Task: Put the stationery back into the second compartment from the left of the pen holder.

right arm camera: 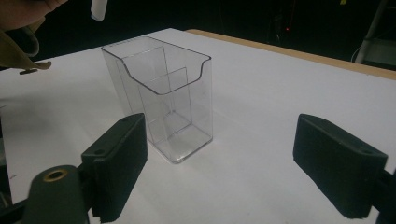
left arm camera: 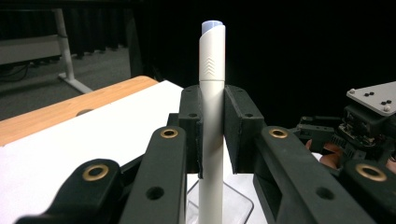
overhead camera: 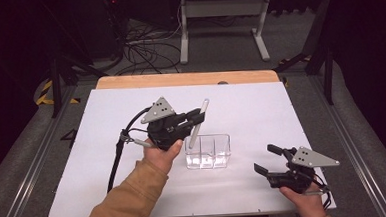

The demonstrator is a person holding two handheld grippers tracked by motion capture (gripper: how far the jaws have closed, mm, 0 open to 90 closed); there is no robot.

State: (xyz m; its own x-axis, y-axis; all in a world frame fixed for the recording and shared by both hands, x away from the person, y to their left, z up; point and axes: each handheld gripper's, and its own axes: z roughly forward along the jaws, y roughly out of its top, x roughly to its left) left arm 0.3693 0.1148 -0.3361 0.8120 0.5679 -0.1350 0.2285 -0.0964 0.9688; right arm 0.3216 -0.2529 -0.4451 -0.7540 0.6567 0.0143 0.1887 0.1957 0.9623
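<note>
My left claw pinches a slim white pen, tilted above the clear box. My right claw rests spread on the white surface, near right.

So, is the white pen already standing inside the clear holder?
No, the white pen is clamped in the left gripper and hangs tilted above the clear holder, which is empty in the right gripper view.

White table sheet, floor cables
</note>
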